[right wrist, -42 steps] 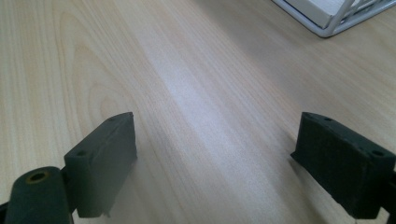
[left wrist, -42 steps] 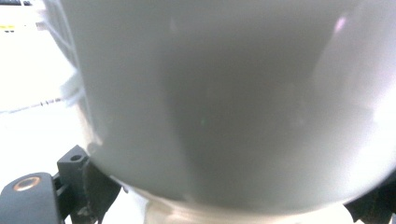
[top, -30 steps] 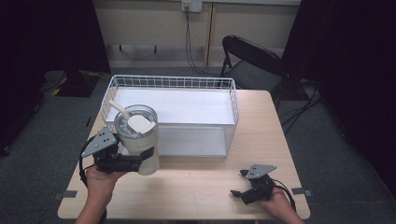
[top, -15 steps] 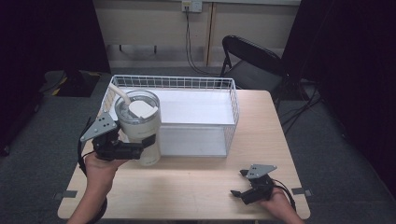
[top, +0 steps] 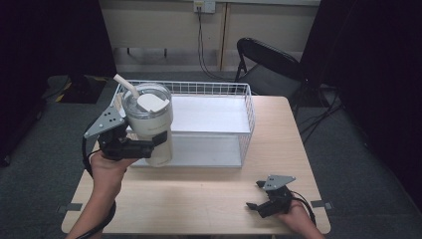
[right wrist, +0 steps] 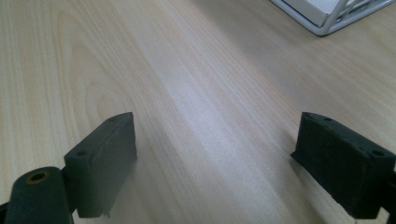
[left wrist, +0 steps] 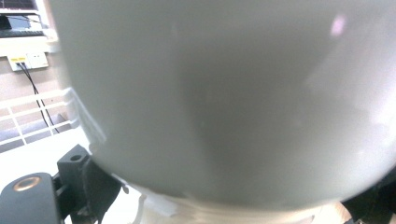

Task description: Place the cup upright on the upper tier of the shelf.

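Up and forward goes the tumbler (top: 148, 124), upright in the left gripper (top: 149, 144) at the basket's (top: 247, 107) near-left corner, while the right gripper (top: 258, 199) idles wide open.

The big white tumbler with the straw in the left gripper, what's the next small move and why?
Probably carry the white lidded tumbler a little farther forward over the white wire basket, then lower it. The left gripper is clamped on its side, holding it upright above the basket's near left corner. The right gripper rests open on the wooden table.
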Tool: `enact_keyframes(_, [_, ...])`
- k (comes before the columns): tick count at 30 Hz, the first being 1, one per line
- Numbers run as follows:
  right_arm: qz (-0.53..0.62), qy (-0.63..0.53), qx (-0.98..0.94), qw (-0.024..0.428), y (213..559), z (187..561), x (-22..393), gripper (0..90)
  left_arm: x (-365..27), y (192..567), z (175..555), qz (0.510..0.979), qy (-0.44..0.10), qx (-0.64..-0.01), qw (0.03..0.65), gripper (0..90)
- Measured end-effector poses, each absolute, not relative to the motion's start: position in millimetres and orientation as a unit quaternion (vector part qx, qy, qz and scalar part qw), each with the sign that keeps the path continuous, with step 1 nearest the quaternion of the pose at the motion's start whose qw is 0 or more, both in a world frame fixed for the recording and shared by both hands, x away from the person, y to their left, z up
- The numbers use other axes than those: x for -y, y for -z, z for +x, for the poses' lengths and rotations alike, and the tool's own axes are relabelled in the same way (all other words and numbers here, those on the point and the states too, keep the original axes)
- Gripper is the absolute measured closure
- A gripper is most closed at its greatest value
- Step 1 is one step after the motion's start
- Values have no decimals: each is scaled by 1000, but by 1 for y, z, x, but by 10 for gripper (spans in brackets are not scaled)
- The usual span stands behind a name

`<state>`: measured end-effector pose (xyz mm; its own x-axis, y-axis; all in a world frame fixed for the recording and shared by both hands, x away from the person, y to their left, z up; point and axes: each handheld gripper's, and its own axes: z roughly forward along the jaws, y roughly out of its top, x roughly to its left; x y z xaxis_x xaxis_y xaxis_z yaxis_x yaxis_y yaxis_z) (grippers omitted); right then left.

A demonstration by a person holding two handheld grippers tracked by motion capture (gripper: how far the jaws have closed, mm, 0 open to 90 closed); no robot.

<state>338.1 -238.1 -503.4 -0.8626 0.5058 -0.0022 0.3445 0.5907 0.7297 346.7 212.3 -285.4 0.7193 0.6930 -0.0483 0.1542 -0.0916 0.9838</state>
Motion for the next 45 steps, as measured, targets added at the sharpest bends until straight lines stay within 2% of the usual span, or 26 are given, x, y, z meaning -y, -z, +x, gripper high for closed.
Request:
enact_keyframes(20, [241, -384, -885, 107, 503, 338, 239, 122, -198, 256, 371, 704, -240, -301, 597, 90])
enact_keyframes(27, [241, -384, -885, 107, 503, 338, 240, 122, -196, 247, 372, 698, -227, -304, 607, 90])
enact_keyframes(45, [242, -384, -885, 107, 503, 338, 240, 123, -194, 220, 382, 702, -248, -302, 595, 90])
